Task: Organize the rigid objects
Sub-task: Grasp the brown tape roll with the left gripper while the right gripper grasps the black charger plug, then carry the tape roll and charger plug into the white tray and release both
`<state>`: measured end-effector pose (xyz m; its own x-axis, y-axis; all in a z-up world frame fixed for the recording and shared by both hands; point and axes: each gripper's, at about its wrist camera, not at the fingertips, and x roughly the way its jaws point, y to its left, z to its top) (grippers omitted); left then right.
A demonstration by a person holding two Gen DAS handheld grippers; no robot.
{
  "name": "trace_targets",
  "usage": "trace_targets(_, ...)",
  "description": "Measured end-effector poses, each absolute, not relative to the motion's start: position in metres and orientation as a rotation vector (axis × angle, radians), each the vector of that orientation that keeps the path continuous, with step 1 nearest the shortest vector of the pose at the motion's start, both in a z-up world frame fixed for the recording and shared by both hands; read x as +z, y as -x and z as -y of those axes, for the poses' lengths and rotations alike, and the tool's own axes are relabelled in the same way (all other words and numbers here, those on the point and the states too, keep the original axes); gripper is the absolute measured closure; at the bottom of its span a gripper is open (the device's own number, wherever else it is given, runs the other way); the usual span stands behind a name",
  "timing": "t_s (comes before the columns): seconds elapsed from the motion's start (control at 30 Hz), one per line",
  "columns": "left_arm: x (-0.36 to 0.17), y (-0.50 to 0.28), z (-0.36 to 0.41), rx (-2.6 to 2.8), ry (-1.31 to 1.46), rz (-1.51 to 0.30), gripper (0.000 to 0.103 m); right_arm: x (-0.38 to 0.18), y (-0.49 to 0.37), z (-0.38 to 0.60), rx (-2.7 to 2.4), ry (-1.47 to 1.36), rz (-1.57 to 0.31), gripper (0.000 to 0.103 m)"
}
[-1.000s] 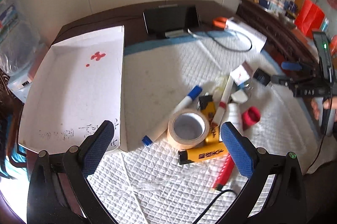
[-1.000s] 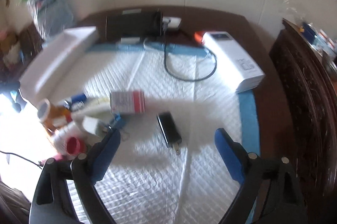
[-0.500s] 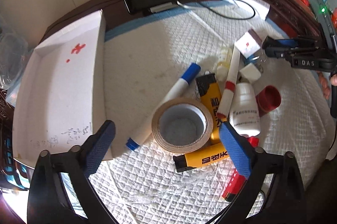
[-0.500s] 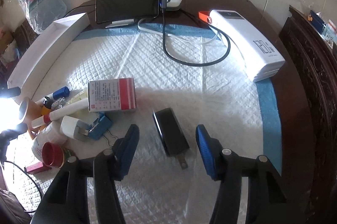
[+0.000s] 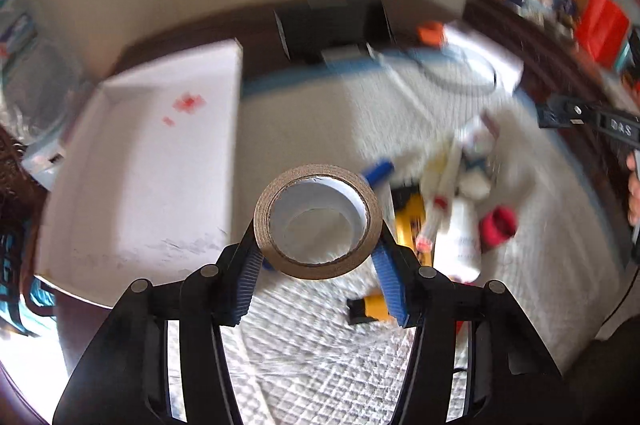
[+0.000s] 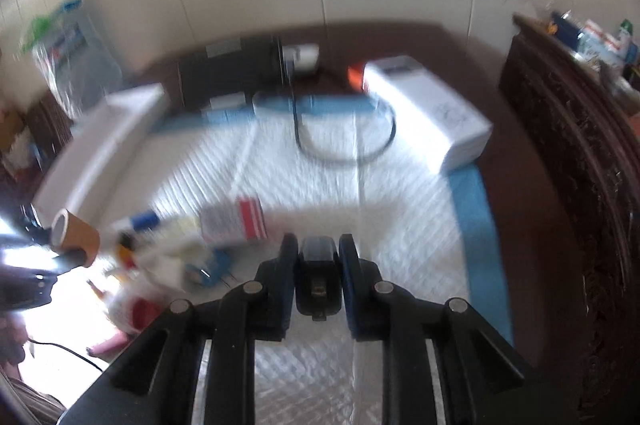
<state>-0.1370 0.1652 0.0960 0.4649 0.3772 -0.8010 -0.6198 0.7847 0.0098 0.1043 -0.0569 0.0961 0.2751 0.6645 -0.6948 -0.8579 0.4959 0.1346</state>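
Observation:
My left gripper (image 5: 318,257) is shut on a brown tape roll (image 5: 318,221) and holds it above the white quilted mat. The roll also shows at the left of the right wrist view (image 6: 74,237). My right gripper (image 6: 318,257) is shut on a black plug adapter (image 6: 319,277), lifted off the mat. A white shallow box (image 5: 144,161) lies to the left. A blurred pile remains on the mat: blue-capped marker (image 5: 378,173), yellow cutter (image 5: 408,217), white bottle (image 5: 460,237), red cap (image 5: 498,225), red-and-white carton (image 6: 236,221).
A black device (image 6: 236,69) with a looped cable (image 6: 344,145) stands at the back. A white power bank (image 6: 428,109) lies at the back right. Dark carved furniture (image 6: 580,145) borders the table on the right. A plastic bag (image 6: 76,57) is at the back left.
The left gripper closed on the tape roll and raised it. The right gripper closed on the black plug adapter and lifted it. Both views are now motion-blurred.

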Motion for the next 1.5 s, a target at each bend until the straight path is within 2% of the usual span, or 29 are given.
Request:
trace_targets(0.33,0.210,0.206,-0.180,0.828,0.295,-0.651,0.050,0.227,-0.052,0.082,1.213,0.094,-0.467,0.083)
trace_targets(0.5,0.243,0.239,-0.183,0.922,0.282,-0.594,0.050,0.269,-0.025,0.083,1.302,0.050,-0.355,0.083)
trace_targets(0.73,0.255,0.272,-0.189,0.954,0.283,-0.557,0.050,0.277,-0.002,0.063,1.352,0.047,-0.383,0.083)
trace_targets(1.1,0.280,0.295,-0.243,0.891,0.279,-0.538,0.050,0.282,0.047,0.021,1.261,0.141,-0.381,0.083)
trace_targets(1.5,0.252,0.265,-0.294,0.760,0.348,-0.604,0.050,0.299,0.065,-0.002,1.135,0.182,-0.364,0.083)
